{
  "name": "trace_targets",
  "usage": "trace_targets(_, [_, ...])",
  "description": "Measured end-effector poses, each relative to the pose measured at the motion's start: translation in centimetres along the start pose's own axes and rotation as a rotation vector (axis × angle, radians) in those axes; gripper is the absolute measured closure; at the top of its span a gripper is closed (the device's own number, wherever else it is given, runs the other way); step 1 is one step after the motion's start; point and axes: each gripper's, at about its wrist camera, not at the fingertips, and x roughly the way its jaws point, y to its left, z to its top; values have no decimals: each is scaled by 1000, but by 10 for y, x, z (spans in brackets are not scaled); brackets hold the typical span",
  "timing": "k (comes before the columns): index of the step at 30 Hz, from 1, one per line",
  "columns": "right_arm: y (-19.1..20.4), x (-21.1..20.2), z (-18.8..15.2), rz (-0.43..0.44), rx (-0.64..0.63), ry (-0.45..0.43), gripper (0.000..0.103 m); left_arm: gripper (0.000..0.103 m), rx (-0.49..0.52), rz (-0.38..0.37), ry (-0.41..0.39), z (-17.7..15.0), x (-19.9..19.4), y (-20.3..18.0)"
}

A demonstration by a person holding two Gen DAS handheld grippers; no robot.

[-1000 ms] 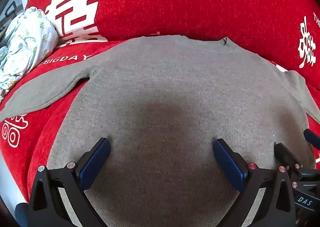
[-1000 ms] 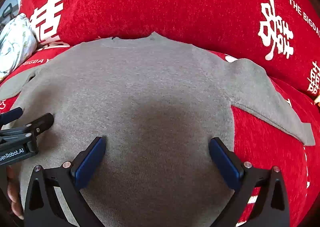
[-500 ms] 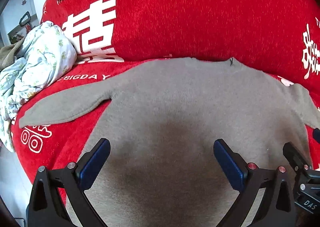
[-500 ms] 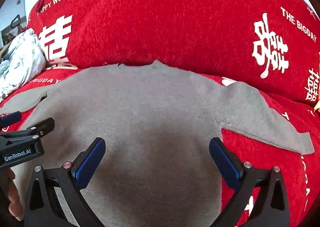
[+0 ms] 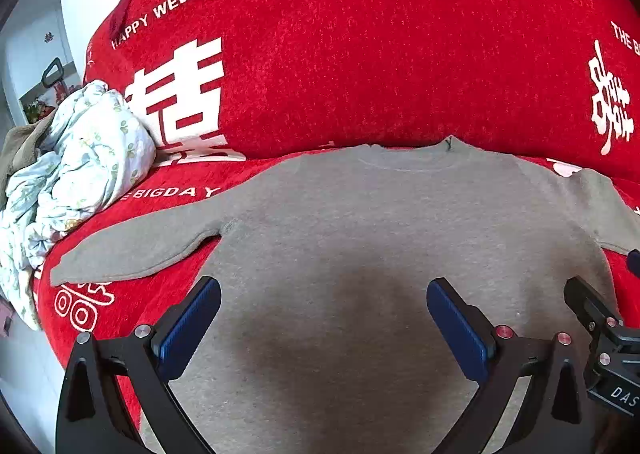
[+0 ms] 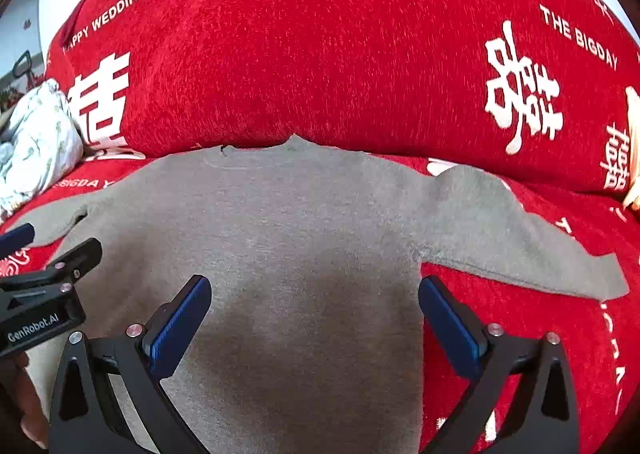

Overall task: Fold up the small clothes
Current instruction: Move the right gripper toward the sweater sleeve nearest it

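The grey sweater [image 5: 360, 238] lies flat on the red sofa cover [image 5: 360, 66], sleeves outspread. Both the left gripper [image 5: 324, 318] and right gripper [image 6: 316, 314] have withdrawn higher above the sweater's lower half, jaws spread wide, holding nothing. More of the floral bundle [image 5: 76, 170] left of the sweater now shows.

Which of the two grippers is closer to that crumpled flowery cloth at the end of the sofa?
Left. The left gripper hangs open over the gray sweater on the side toward the flowery cloth. The right gripper, also open, sits beyond it, over the sweater's other side.

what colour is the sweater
Plain grey sweater, clearest in the left wrist view.
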Motion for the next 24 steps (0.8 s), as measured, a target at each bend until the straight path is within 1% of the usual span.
trace_targets(5, [-4,0,1,-1,7,0,0,0,1,-7,4,4,1,-7])
trace_targets(11, [-18,1,7,1,40,6,0,0,14,-11,4,8,1,-17])
trace_targets(17, [-31,2,16,-21,44,0,0,0,38,-18,-1,14,1,-30])
trace_targets(24, [-45,2,18,-8,74,-3,0,0,57,-30,-5,21,1,-45])
